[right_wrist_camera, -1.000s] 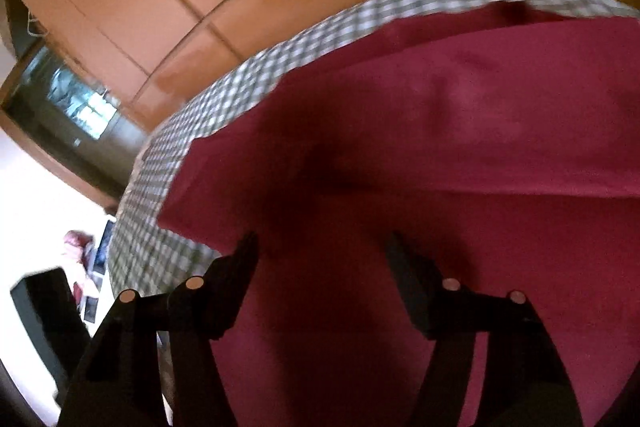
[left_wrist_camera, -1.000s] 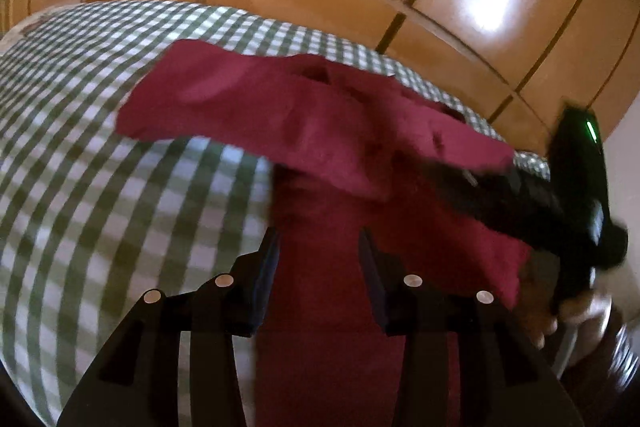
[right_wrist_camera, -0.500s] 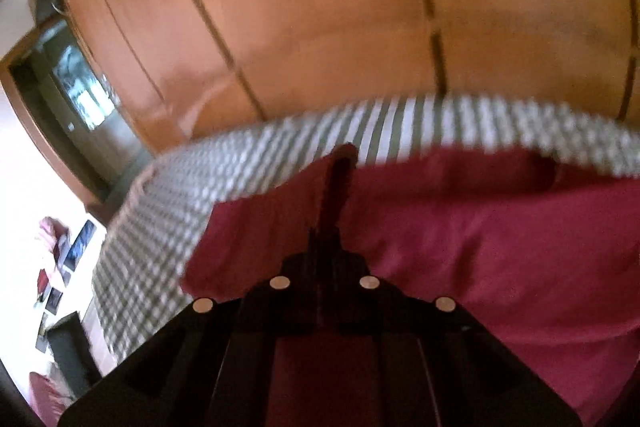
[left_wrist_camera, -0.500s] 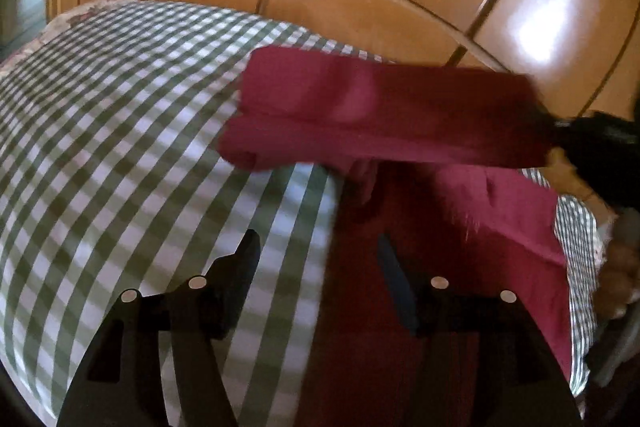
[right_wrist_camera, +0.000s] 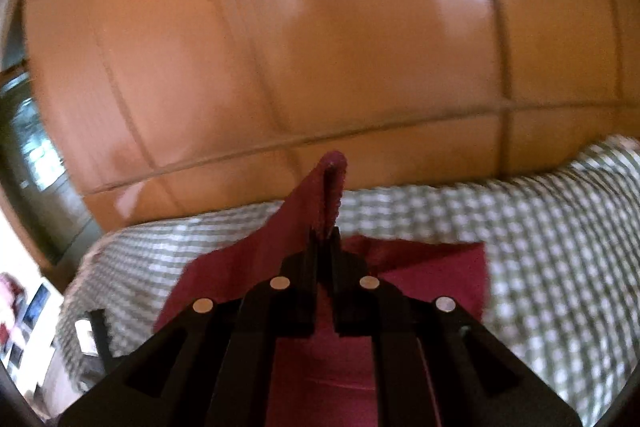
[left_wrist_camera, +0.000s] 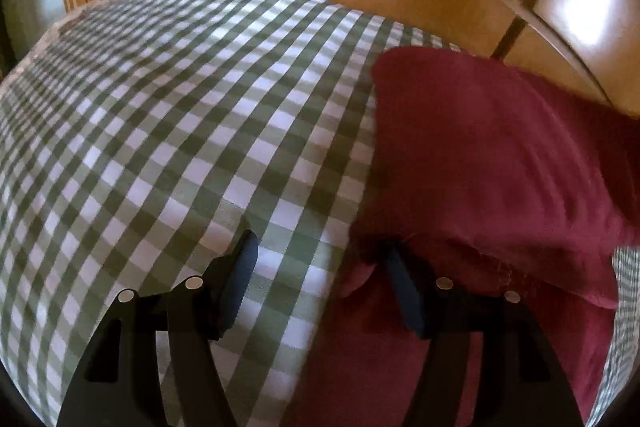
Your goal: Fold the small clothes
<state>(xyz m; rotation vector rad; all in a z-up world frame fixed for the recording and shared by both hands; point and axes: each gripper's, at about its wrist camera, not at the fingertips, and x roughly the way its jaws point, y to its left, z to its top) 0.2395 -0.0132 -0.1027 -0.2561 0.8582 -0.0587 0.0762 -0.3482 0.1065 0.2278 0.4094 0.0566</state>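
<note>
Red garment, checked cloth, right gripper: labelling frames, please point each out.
red garment (left_wrist_camera: 480, 155), left wrist view, flat folded panel.
checked cloth (left_wrist_camera: 180, 131), left wrist view, bare middle.
right gripper (right_wrist_camera: 325, 239), right wrist view, shut fingertips.

left gripper (left_wrist_camera: 318, 259) spread wide, right gripper (right_wrist_camera: 325, 239) clamped

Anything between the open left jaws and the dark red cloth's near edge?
Nothing visible. The left gripper is open over the green-and-white checked cover, one finger already against the dark red cloth garment.
</note>
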